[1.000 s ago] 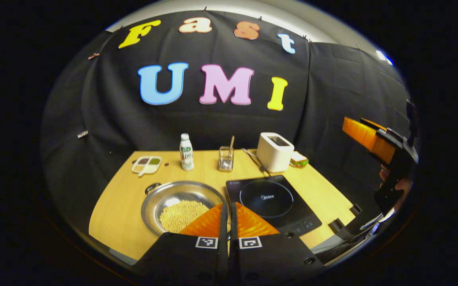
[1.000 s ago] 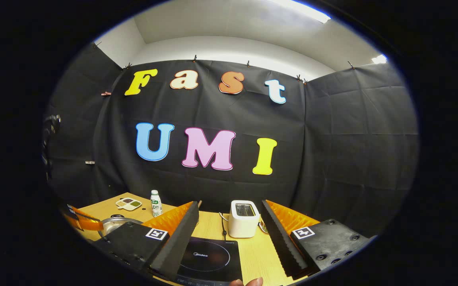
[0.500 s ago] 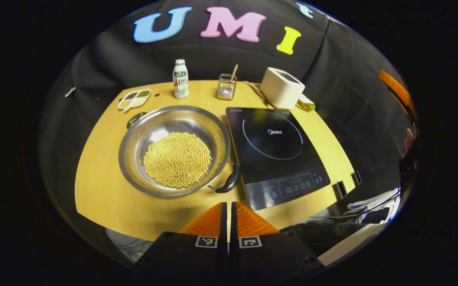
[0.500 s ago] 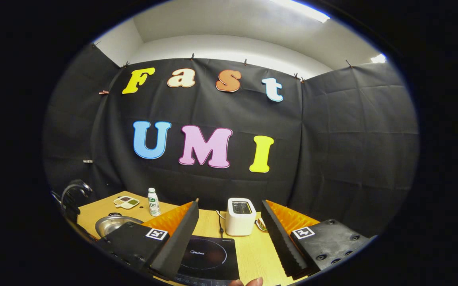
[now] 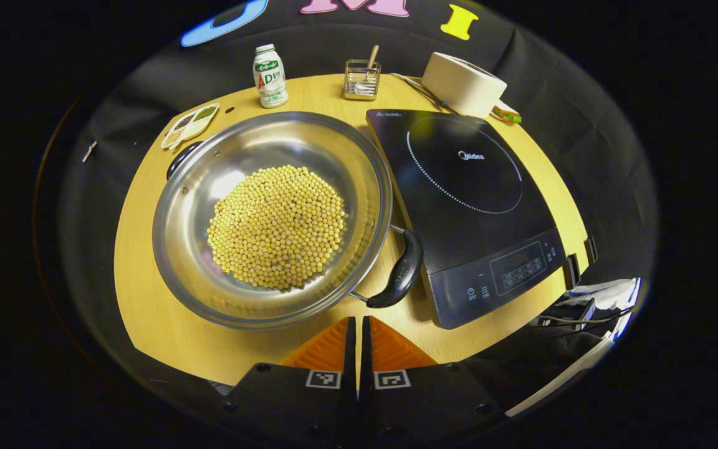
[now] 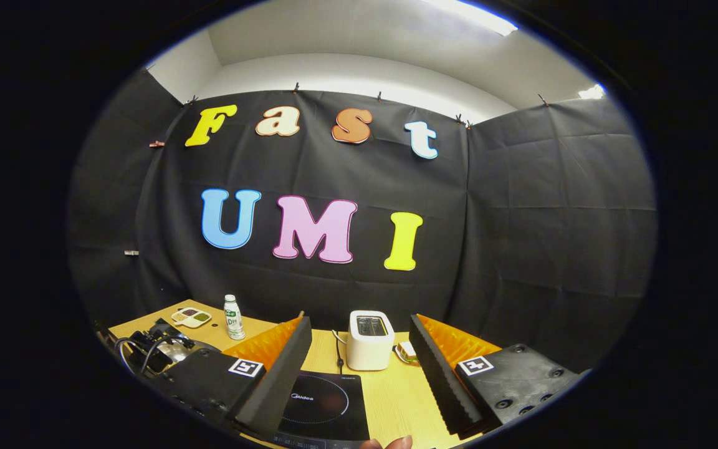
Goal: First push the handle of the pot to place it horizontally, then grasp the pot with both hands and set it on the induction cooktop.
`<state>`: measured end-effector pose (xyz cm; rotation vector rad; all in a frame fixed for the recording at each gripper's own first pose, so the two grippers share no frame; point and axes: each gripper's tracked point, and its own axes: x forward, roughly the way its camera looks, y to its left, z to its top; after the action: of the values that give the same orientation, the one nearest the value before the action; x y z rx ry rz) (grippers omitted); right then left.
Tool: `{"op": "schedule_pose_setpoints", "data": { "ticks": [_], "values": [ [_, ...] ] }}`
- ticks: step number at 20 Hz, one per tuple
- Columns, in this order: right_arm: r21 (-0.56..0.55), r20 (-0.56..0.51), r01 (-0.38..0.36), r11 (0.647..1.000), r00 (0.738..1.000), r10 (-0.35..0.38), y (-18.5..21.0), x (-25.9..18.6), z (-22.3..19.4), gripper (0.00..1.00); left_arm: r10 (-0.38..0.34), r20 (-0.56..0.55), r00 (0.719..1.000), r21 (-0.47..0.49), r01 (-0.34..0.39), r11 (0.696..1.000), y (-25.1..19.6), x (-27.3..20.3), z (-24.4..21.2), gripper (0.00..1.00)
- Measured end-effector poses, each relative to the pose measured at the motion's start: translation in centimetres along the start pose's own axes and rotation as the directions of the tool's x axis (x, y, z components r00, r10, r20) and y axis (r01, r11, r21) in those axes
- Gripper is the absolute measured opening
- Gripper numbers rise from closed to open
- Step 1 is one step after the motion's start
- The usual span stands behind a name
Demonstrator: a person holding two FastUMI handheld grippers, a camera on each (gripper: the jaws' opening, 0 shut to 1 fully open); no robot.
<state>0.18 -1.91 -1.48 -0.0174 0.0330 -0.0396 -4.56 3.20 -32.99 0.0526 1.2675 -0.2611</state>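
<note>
We see the pot of beans at the counter's left front, touching the induction cooktop. Our left gripper, fingers pressed together and empty, hovers just before its black handle. Our right gripper gapes wide, empty.

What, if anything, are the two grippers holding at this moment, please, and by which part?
Nothing is held. The left gripper is shut with nothing between its fingers, short of the pot and its black handle. The right gripper is open above the induction cooktop.
</note>
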Motion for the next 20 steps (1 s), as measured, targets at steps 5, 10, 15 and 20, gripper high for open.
{"op": "schedule_pose_setpoints", "data": {
  "ticks": [5, 10, 15, 20],
  "values": [
    [-0.002, -0.008, 0.024, 1.000, 1.000, -0.024, -1.0, 0.4, -0.3, 0.97, -0.003, -0.009, 1.000, -0.008, 0.003, 1.000, -0.8, 0.9, 1.3, 0.05],
    [-0.008, -0.012, 0.037, 0.999, 0.999, -0.037, -1.6, 0.7, -0.5, 0.97, 0.034, -0.017, 0.999, -0.014, -0.034, 0.999, -1.6, 1.5, 3.3, 0.05],
    [-0.015, -0.018, 0.042, 0.999, 0.999, -0.042, -1.9, 1.4, -0.7, 0.97, 0.069, -0.003, 0.998, -0.024, -0.069, 0.997, -2.6, 2.7, 6.4, 0.05],
    [-0.024, -0.018, 0.045, 0.999, 0.999, -0.045, -2.1, 2.0, -0.9, 0.97, 0.091, 0.008, 0.996, -0.039, -0.090, 0.995, -3.1, 3.6, 9.1, 0.05]
  ]
}}
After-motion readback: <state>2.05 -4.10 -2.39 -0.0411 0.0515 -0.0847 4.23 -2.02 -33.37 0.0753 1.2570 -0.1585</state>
